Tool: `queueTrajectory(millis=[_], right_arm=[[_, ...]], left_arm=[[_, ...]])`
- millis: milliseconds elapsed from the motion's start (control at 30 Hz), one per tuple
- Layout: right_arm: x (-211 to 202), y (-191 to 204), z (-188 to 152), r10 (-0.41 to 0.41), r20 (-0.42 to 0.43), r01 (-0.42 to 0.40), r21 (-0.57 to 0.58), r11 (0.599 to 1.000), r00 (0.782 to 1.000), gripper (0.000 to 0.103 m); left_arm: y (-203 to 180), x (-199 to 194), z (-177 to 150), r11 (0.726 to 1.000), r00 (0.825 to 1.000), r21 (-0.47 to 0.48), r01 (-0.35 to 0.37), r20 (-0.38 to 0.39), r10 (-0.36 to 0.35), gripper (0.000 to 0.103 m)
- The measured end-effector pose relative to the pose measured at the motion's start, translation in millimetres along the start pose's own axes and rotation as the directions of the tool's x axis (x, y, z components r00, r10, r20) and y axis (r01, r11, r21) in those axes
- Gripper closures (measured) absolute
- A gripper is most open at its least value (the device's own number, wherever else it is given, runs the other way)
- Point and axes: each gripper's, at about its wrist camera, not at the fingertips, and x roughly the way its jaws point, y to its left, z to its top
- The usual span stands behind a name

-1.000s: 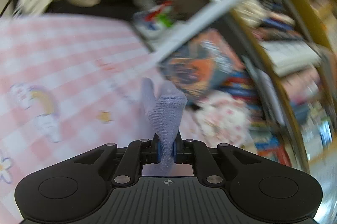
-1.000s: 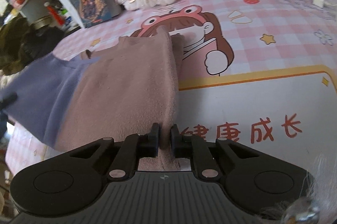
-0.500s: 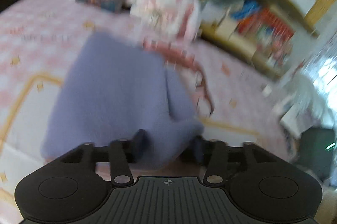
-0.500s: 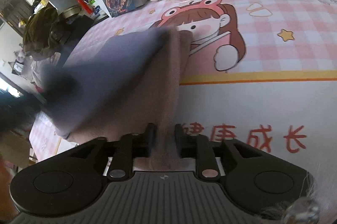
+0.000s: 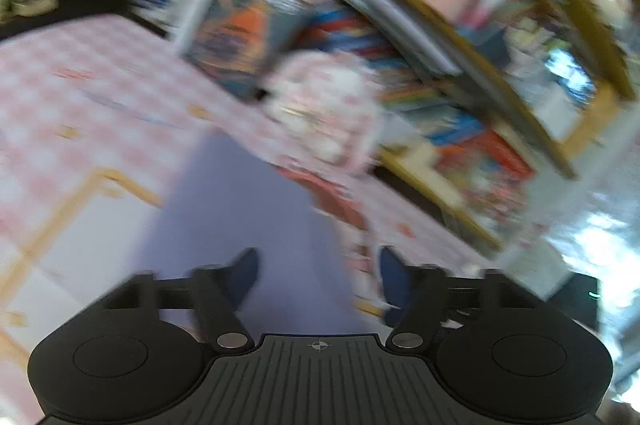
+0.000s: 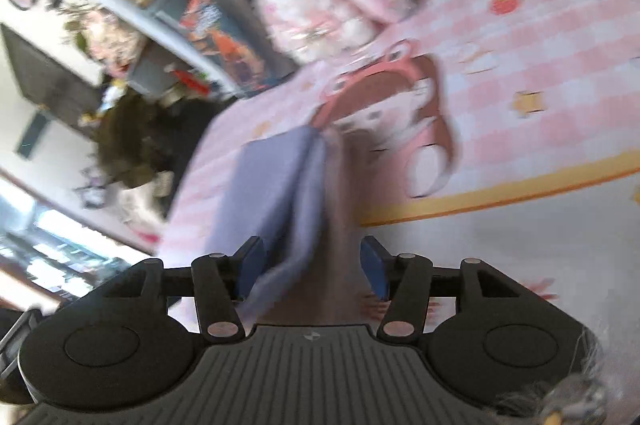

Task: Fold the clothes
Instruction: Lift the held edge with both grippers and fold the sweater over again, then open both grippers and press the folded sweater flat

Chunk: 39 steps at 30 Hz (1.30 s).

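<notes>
The cloth (image 6: pixel 276 185), lavender over a dusty-pink layer, lies folded on the table (image 6: pixel 520 129), reaching from the near edge toward the plush rabbit (image 6: pixel 328 13) at the far edge. Both views are blurred, so the fold lines are hard to read. The right gripper (image 6: pixel 312 265) has its fingers (image 6: pixel 250 263) spread apart, one on each side of the cloth's near end, gripping nothing. The left gripper (image 5: pixel 318 277) is likewise spread wide over the lavender cloth (image 5: pixel 240 209). Shelves (image 5: pixel 460 37) of books stand behind the rabbit.
</notes>
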Motion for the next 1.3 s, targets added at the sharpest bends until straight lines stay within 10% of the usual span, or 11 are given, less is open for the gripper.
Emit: queueTrajectory(millis=[33,267,333,367,500,733,1033,1167,1233,1300], right_arm=[[6.1,3.0,1.8,0.019,-0.029,-0.018,0.004,1.000,0.999,0.048],[71.1,28.6,6.7,-0.013,-0.183,0.013,0.000,1.000,0.983,0.042],[83.8,40.4,7.5,-0.043,-0.183,0.036,-0.043,0.998,0.982,0.058],[81.6,47.2,6.8,-0.034,-0.171,0.019,-0.086,0.996,0.985,0.084],[51.8,70.7,-0.2,0.071,-0.120,-0.100,-0.261,0.960,0.990,0.089],[62.4,12.5,-5.7,-0.072,-0.131,0.061,-0.089,0.994,0.989,0.087],[22.4,53.7,-6.1,-0.157,0.054,0.166,-0.274,0.947,0.986,0.067],[41.9,60.3,-8.1,-0.133,-0.049,0.112,-0.311,0.944,0.990,0.058],[59.2,50.5,-10.7,-0.174,-0.130,0.134,-0.270,0.954,0.976,0.062],[60.0,48.3,-13.1,-0.143,-0.118,0.106,-0.269,0.957,0.983,0.092]], left_arm=[[3.6,-0.8,-0.3,1.000,1.000,-0.005,-0.008,0.004,0.008,0.084],[29.1,-6.3,-2.2,0.997,0.998,-0.039,-0.062,0.030,0.063,0.092],[28.2,-7.3,-8.1,0.998,0.998,-0.039,-0.057,0.029,0.059,0.092],[29.5,-7.9,-7.5,0.998,0.998,-0.042,-0.053,0.030,0.054,0.092],[33.8,-6.8,-6.6,0.998,0.999,-0.051,-0.040,0.019,0.041,0.091],[32.8,1.7,-8.0,0.998,0.999,-0.045,-0.036,-0.002,0.036,0.086],[32.4,0.1,-8.8,0.998,0.999,-0.056,-0.039,0.005,0.039,0.085],[29.5,0.2,-9.9,0.997,0.999,-0.058,-0.046,0.013,0.046,0.082],[28.1,-0.2,-11.4,0.997,0.999,-0.059,-0.049,0.020,0.050,0.080],[26.8,-1.2,-12.6,0.997,0.998,-0.060,-0.051,0.028,0.053,0.080]])
